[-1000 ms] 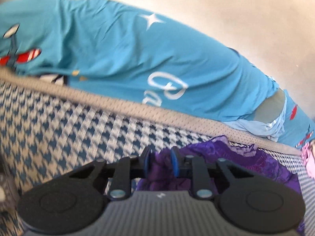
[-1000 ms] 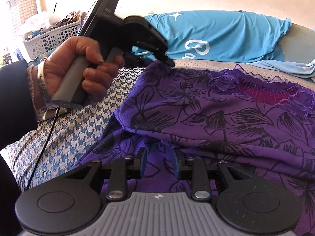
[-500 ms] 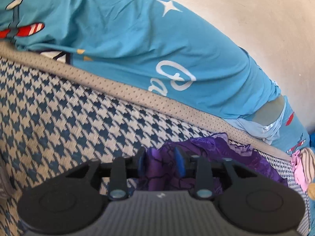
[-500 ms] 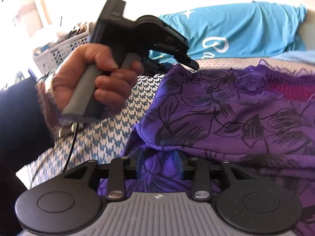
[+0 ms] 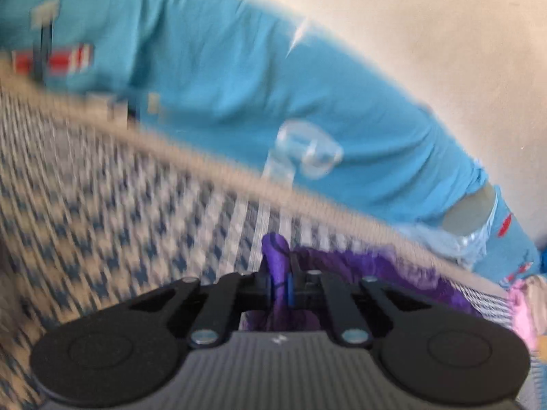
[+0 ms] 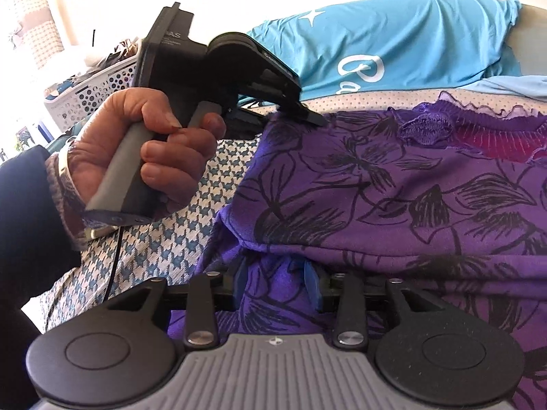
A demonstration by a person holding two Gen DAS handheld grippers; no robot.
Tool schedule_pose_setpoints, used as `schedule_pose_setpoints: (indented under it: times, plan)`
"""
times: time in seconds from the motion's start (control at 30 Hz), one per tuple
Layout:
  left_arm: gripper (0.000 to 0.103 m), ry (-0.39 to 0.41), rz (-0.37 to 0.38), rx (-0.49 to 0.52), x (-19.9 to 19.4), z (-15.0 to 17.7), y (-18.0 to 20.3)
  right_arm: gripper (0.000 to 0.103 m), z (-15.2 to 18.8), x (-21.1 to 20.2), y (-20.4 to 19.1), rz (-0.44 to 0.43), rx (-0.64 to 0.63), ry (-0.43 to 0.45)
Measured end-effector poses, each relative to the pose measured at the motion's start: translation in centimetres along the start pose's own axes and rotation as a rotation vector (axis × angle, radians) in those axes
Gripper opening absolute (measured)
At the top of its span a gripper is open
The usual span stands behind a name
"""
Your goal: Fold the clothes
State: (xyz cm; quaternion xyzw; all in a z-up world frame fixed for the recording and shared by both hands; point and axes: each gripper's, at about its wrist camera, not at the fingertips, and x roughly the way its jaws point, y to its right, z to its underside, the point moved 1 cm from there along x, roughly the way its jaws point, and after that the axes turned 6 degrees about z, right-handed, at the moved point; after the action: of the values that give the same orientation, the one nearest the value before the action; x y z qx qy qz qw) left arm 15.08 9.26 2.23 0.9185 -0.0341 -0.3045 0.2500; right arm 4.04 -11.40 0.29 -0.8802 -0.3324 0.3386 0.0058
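The purple top [image 6: 393, 188], printed with black flowers, lies spread on the checked cover [image 6: 177, 239], and everything else sits around it. The left gripper [image 5: 279, 285] is closed on a bunched fold at the top's far left corner, with purple cloth pinched between its blue pads; in the right wrist view a hand [image 6: 143, 150] in a dark sleeve holds that tool by its grey handle, its black tip meeting the same corner. The left wrist view is blurred. The right gripper [image 6: 277, 285] sits at the near edge of the top, its 2 fingers partly apart with a thick fold of purple cloth between them; whether the pads press on it I cannot tell. Beyond the top, past a beige dotted band [image 6: 359, 100] of the cover, a blue shirt [image 6: 393, 44] with a white star and white lettering lies along the far side, against a pale wall [image 5: 427, 34]. To the left of the top and farther back stands a white perforated basket [image 6: 92, 92] with things in it that are too small to make out.
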Motion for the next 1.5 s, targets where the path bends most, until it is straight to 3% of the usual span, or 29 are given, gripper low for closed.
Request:
schedule_pose_setpoints:
  times: [0.13, 0.2, 0.3, 0.37, 0.4, 0.5, 0.63, 0.8, 0.93, 1.03, 1.23, 1.37, 1.43, 1.5]
  plan:
    - [0.007, 0.098, -0.098, 0.268, 0.1, 1.0, 3.4, 0.037, -0.2, -0.3, 0.0, 0.009, -0.003, 0.034]
    - [0.007, 0.085, -0.154, 0.301, 1.1, 1.9, 3.3, 0.037, -0.1, -0.2, -0.1, 0.018, -0.014, 0.038]
    - [0.011, 0.04, -0.233, 0.317, 2.8, 2.6, 1.6, 0.037, 0.0, -0.1, -0.2, 0.032, -0.025, 0.026]
    - [0.02, 0.012, -0.314, 0.313, 3.5, 2.6, 0.3, 0.037, 0.1, 0.0, -0.3, 0.04, -0.03, 0.014]
    - [0.032, 0.001, -0.347, 0.277, 3.6, 2.4, -0.7, 0.037, 0.1, -0.1, -0.2, 0.041, -0.028, 0.007]
    - [0.037, 0.004, -0.325, 0.163, 2.7, 1.2, -2.5, 0.037, 0.0, -0.3, -0.1, 0.041, -0.024, -0.003]
    - [0.041, 0.043, -0.385, 0.179, 1.1, 0.2, -2.0, 0.038, -0.4, -1.1, 0.1, 0.022, -0.015, -0.005]
    - [0.046, 0.059, -0.342, 0.14, -1.0, -1.0, -1.5, 0.038, -0.6, -2.7, -0.5, -0.051, -0.051, -0.001]
    - [0.056, 0.049, -0.257, 0.158, -2.4, -0.7, 0.2, 0.038, -1.0, -3.8, -0.8, -0.035, -0.066, 0.058]
    - [0.068, 0.03, -0.204, 0.186, -2.8, 0.2, 1.8, 0.038, -1.3, -3.9, -0.2, 0.039, -0.046, 0.099]
    - [0.073, -0.076, -0.104, 0.233, -2.0, 3.3, 4.0, 0.038, -1.5, -3.1, 1.7, 0.226, 0.019, 0.112]
    - [0.079, -0.179, -0.104, 0.304, -0.3, 6.0, 4.7, 0.038, -1.1, -1.8, 2.7, 0.303, 0.052, 0.048]
    - [0.088, -0.236, -0.138, 0.366, 0.8, 7.4, 4.9, 0.04, -0.9, -1.7, 2.9, 0.305, 0.06, 0.033]
    - [0.097, -0.227, -0.165, 0.425, 1.0, 8.3, 5.0, 0.043, -0.8, -1.6, 2.9, 0.307, 0.059, 0.02]
